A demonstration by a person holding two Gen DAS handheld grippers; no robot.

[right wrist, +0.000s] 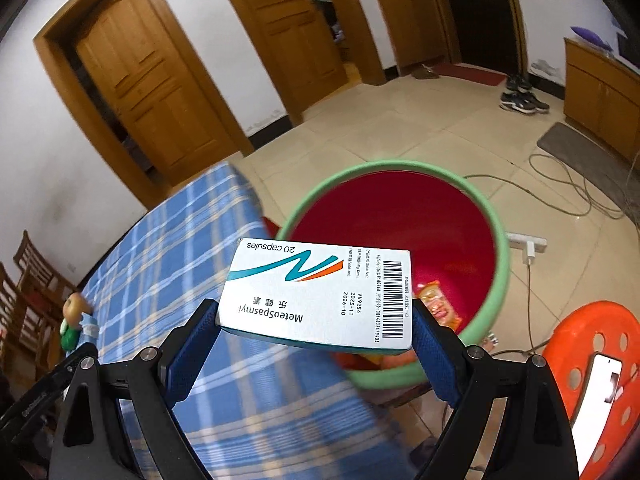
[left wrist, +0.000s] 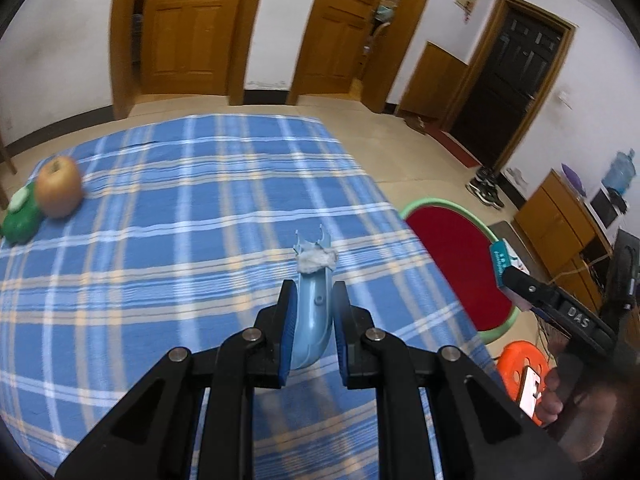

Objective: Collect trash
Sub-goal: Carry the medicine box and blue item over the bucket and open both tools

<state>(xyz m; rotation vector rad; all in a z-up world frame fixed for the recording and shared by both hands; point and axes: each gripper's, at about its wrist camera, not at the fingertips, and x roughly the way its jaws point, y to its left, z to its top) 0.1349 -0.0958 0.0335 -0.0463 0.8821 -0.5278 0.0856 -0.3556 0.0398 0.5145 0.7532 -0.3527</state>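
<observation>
My left gripper [left wrist: 314, 292] is shut on a light blue curved plastic piece [left wrist: 314, 308] with a white fluffy wad [left wrist: 316, 261] stuck near its far end. It hangs over the blue plaid tablecloth [left wrist: 180, 240]. My right gripper [right wrist: 314, 312] is shut on a white medicine box [right wrist: 320, 292], pads pressing on its two short ends. The box hangs over the table's edge, just in front of a red bin with a green rim [right wrist: 500, 240]. An orange snack wrapper [right wrist: 438, 308] lies inside the bin. The left wrist view shows the bin [left wrist: 440, 202] beside the table, with the right gripper [left wrist: 508, 276] and the box [left wrist: 500, 258] in front of it.
An apple [left wrist: 60, 192] and a green object [left wrist: 20, 224] rest on the cloth's far left. An orange stool [right wrist: 592, 360] carrying a phone [right wrist: 600, 396] stands beside the bin. Cables [right wrist: 560, 184] and a power strip [right wrist: 528, 242] lie on the tiled floor, shoes [right wrist: 520, 100] farther off.
</observation>
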